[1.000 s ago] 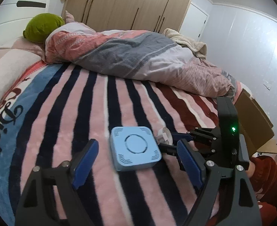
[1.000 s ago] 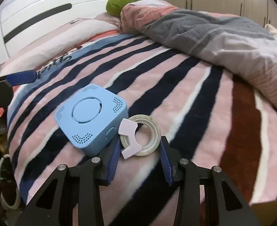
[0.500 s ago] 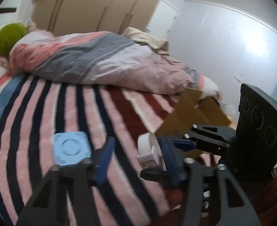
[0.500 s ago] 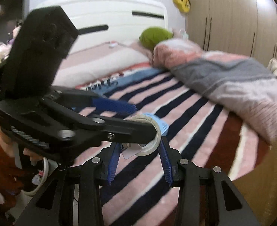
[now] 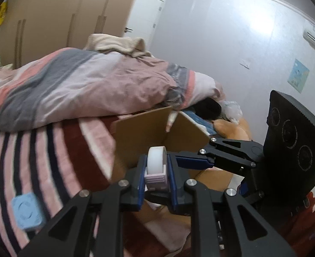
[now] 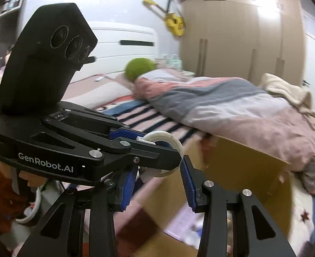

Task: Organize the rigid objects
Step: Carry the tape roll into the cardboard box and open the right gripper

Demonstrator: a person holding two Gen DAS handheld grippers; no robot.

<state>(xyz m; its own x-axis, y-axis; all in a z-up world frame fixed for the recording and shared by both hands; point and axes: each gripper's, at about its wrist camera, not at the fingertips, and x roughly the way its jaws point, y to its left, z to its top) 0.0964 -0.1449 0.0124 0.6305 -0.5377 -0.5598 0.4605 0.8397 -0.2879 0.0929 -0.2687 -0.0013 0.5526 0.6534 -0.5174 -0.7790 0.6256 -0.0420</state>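
My left gripper (image 5: 155,184) is shut on a white tape roll (image 5: 155,160), gripped across its width, with its pink dispenser tab (image 5: 155,180) toward me. It hangs over the open cardboard box (image 5: 140,128) beside the bed. In the right wrist view the left gripper (image 6: 157,147) holds the same roll (image 6: 168,138) between my right gripper's blue fingers (image 6: 188,184); the right gripper (image 6: 157,182) stands open around it, apart from the roll. A blue square device (image 5: 26,212) lies on the striped blanket (image 5: 29,160).
A bunched quilt (image 5: 82,85) lies across the bed above the box. The box (image 6: 254,171) holds papers (image 6: 185,220). Wardrobes (image 6: 243,42) and a green pillow (image 6: 139,68) are behind. A yellow toy guitar (image 6: 174,22) hangs on the wall.
Both grippers swung right from the bed to over the cardboard box. The left gripper has closed on the tape roll and the right has opened off it. The blue device stayed on the blanket.
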